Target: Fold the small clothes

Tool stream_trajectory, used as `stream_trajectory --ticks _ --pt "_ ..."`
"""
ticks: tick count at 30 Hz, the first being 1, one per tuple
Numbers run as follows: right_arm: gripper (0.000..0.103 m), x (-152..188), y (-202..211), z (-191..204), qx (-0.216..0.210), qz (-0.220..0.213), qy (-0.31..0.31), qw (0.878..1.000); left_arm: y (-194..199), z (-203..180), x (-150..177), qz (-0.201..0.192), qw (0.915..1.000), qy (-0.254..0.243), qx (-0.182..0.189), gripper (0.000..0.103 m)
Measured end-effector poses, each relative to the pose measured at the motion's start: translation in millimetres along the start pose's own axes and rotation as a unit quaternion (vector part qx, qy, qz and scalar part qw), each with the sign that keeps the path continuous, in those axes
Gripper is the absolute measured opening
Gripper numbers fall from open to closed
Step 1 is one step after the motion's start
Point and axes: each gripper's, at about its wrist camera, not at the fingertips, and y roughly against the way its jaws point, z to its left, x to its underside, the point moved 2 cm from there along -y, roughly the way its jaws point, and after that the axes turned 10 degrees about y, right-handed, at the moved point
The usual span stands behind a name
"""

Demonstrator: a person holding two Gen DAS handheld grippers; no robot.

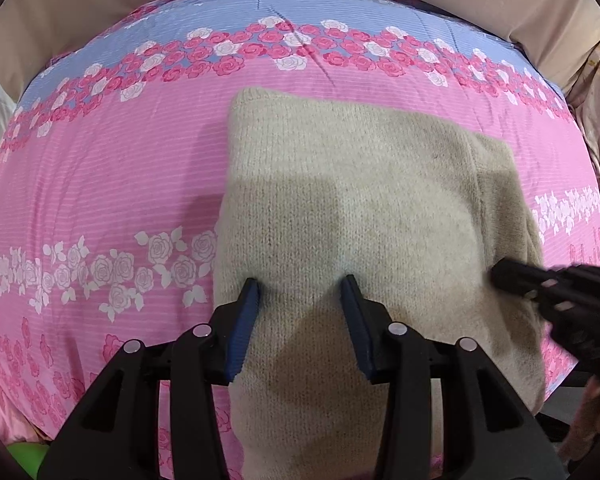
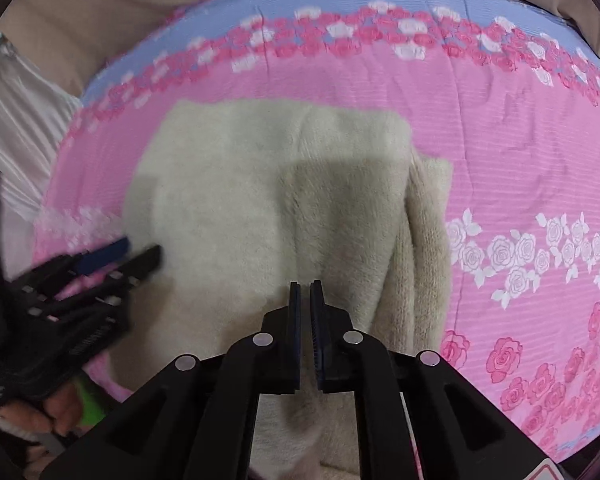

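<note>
Beige knit sweater (image 1: 360, 208) sits folded on the pink floral bedsheet (image 1: 100, 168), stretching toward 12 o'clock from both grippers. Left gripper (image 1: 300, 284) is spread wide and empty; right gripper (image 2: 305, 286) is nearly closed, gripping nothing.

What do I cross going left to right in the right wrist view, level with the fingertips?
Left gripper → beige knit garment → right gripper → garment's folded edge → pink floral bedspread.

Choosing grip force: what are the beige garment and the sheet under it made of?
Garment: looks like soft knitted wool or acrylic, with visible stitch rows and a fuzzy, matte surface. Sheet: thin woven cloth, probably cotton or polyester, smooth, printed with roses.
</note>
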Motion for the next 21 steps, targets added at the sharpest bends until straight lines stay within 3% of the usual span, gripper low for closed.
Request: stream_trajectory --ticks 5,7,8,10,13,21 --pt "0.006 -3 11 2 -0.002 -0.022 -0.006 1.000 0 0 0 -0.001 1.0000 0.001 -0.002 0.042" --pt "0.012 -2 27 -3 -0.005 -0.051 -0.017 0.999 8 2 0 -0.009 0.9999 0.008 0.009 0.042" --pt "0.018 3 37 -9 -0.007 -0.067 -0.029 0.997 16 5 0 -0.017 0.9994 0.017 0.024 0.042" --pt "0.057 15 51 -26 -0.010 -0.089 -0.058 0.994 29 12 3 -0.027 0.9974 0.035 0.056 0.046" --pt "0.059 33 54 -50 -0.016 -0.089 -0.087 0.992 42 24 8 -0.038 0.9935 0.062 0.087 0.066" --pt "0.063 45 16 -71 -0.098 -0.076 -0.154 0.980 15 47 10 0.012 0.9837 0.148 0.102 0.070"
